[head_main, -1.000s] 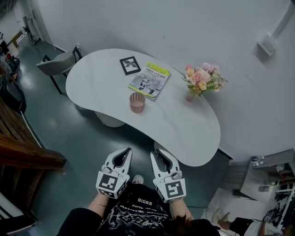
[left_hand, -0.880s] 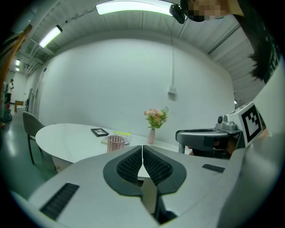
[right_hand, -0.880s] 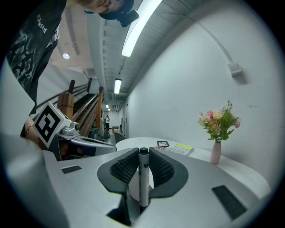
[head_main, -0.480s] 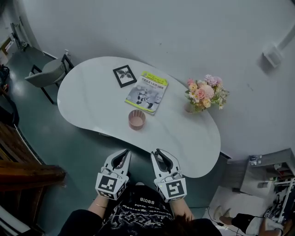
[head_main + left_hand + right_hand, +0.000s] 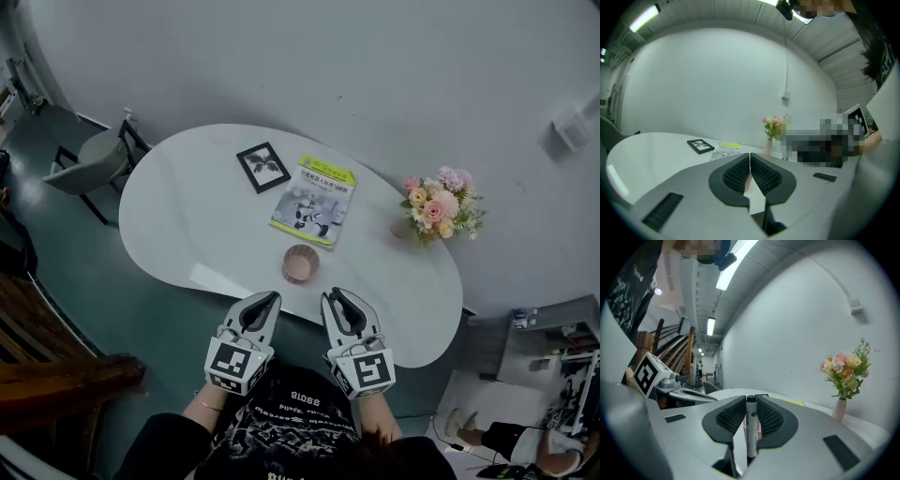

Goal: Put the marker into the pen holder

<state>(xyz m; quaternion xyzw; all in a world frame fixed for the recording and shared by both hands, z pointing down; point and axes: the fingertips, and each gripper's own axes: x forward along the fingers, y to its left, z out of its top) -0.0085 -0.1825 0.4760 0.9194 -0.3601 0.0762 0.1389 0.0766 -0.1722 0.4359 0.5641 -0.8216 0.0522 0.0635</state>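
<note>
At the lower middle of the head view, the right gripper [image 5: 339, 298] pinches the marker [image 5: 751, 427] between narrowly set jaws. The marker stands upright, with its dark cap just above the pads. The left gripper [image 5: 262, 302] sits beside it with its jaws together and nothing between them.

The step in hand looks like carrying the marker to the pen holder [image 5: 301, 264], a pink cup just beyond both grippers near the table's [image 5: 187, 216] front edge. To do it well, keep the marker upright, bring its lower end over the rim, centre it on the mouth, lower it, and only then let go. A knock on the rim could tip the cup.

Nothing lies between gripper and cup. Behind the cup lie a magazine [image 5: 314, 200] and a picture frame [image 5: 263, 167]. Flowers [image 5: 441, 202] stand at right and a chair [image 5: 94, 159] at upper left, all clear of the path.
</note>
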